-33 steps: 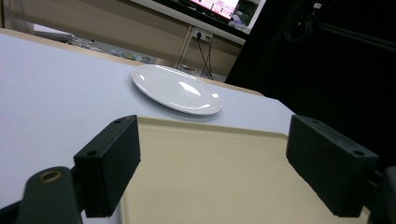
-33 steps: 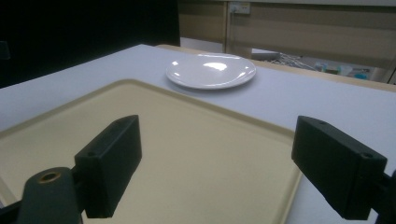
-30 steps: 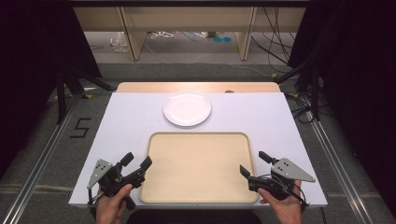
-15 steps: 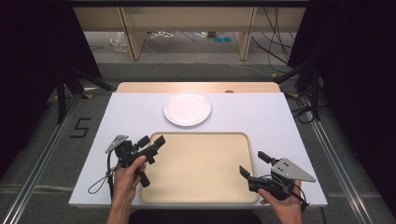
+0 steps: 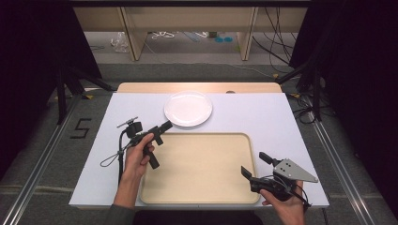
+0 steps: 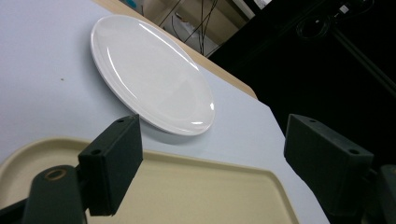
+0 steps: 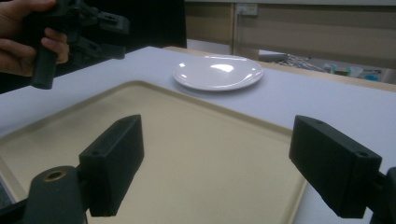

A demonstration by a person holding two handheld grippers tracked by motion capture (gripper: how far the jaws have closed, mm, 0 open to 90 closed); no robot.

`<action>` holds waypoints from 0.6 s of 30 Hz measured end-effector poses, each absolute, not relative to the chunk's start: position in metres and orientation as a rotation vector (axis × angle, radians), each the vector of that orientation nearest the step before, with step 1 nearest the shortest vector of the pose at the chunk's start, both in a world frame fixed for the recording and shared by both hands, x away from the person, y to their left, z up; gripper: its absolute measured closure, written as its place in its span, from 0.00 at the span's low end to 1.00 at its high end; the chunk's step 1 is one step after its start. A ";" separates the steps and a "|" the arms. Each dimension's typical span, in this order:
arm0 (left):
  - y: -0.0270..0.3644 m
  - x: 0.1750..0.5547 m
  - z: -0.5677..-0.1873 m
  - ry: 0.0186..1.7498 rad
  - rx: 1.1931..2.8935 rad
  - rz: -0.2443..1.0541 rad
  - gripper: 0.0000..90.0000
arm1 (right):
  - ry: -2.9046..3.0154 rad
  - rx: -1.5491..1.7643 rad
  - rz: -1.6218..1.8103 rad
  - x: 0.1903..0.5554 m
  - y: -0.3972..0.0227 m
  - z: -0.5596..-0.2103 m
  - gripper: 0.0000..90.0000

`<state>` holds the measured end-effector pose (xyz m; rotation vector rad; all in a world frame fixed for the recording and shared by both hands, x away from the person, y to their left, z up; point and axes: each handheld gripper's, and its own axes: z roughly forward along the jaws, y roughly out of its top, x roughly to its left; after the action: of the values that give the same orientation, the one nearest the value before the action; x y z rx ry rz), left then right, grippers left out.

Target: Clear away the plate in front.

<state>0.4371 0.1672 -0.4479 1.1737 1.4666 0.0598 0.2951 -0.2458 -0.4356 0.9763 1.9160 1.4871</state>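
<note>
- The left gripper has left the desk's near left corner within the last second: it was resting beside the tray's near left corner, and now it is lifted and carried forward over the tray's far left corner.
- Its tip now points at the plate and sits just short of the plate's near left rim, not touching it.
- The left hand has turned with it, so the handle hangs down over the tray.
- In the left gripper view the fingers are spread wide, nothing between them, with the plate straight ahead across the gap.
- The plate has not moved: it lies flat on the white desk, just beyond the tray's far edge and apart from it, empty.
- The right gripper has stayed where it was, at the tray's near right corner, held low in the right hand.
- Its fingers are also released and empty, facing across the bare tray toward the plate.
- My reading: the left arm has begun a reach for the plate, likely to take its rim and bring it onto the tray. The grasp has not begun.
- The rim lies low on the desk, so one finger would need to get under the edge; a shallow approach may just push the plate away.
</note>
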 end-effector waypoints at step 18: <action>0.153 0.494 -0.470 1.631 1.177 -0.035 0.25 | 1.929 0.966 1.499 0.295 -0.245 -0.436 0.22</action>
<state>0.4940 0.1527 -0.4705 1.1775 1.6308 -0.0355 0.2948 -0.2449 -0.4361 0.9661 1.9287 1.4985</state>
